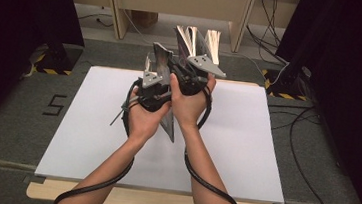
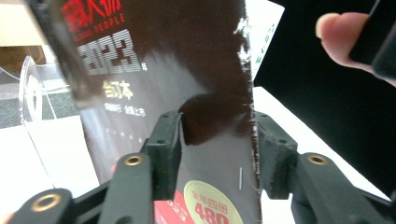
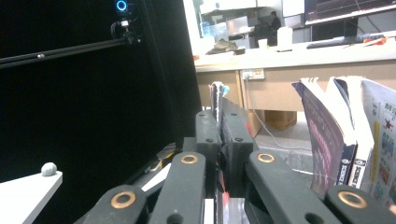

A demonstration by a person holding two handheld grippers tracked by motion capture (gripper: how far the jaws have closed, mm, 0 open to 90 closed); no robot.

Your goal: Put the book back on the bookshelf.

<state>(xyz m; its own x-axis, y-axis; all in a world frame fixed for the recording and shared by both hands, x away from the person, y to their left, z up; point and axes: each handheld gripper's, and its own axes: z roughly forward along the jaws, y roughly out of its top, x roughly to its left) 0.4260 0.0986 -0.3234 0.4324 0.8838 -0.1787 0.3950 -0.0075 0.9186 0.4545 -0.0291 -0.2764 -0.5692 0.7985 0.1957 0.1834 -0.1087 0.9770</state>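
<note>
Glossy magazine held up above the white table. Left gripper half-open, dark cover standing between the jaws, contact unclear. Right gripper clamped tight on thin page edges.

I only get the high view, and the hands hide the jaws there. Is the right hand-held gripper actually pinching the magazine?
Observer: Yes, the right hand-held gripper is shut on a thin edge of the magazine.
Operator: And the left one?
Observer: The left hand-held gripper has its jaws apart, with the dark cover between them.
Operator: Any print on it?
Observer: "2023", and a round "480" sticker.
</note>
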